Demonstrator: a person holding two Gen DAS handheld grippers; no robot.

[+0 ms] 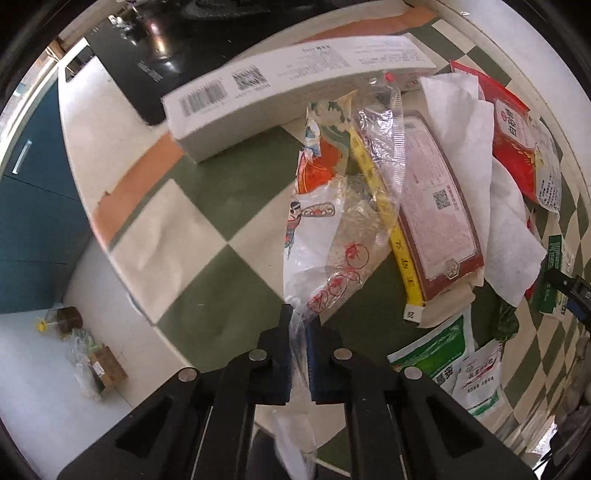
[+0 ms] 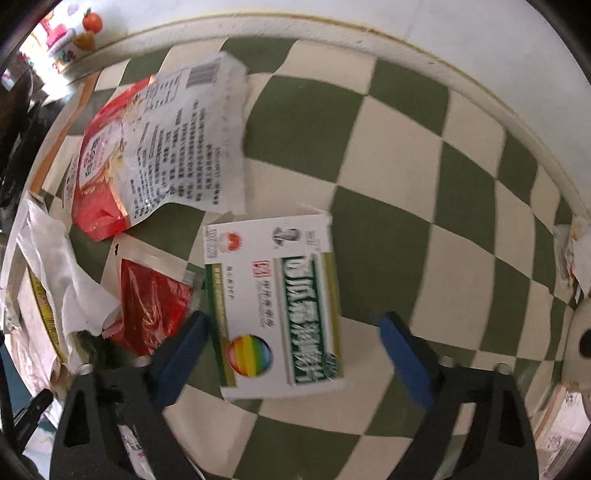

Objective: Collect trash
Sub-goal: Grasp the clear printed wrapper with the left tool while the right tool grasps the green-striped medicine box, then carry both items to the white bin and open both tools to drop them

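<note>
My left gripper (image 1: 300, 325) is shut on a clear plastic wrapper (image 1: 332, 229) with red and cartoon print, which stretches up from the jaws over the checkered tablecloth (image 1: 207, 206). Behind it lie a long white carton (image 1: 288, 92), a yellow tape strip (image 1: 388, 229), a brown-bordered packet (image 1: 436, 206), white tissue (image 1: 476, 166) and a red bag (image 1: 517, 147). My right gripper (image 2: 295, 332) is open, its blue pads on either side of a white-and-green medicine box (image 2: 277, 306) lying flat on the cloth. A red-and-white bag (image 2: 159, 147) and a red sachet (image 2: 155, 302) lie to its left.
The table edge (image 1: 122, 229) drops to the floor at the left, where a bottle and small box (image 1: 88, 350) sit. Green-and-white sachets (image 1: 454, 362) lie near my left gripper. A wall runs along the far table edge (image 2: 443, 66). Toys (image 2: 70, 33) stand at the far left corner.
</note>
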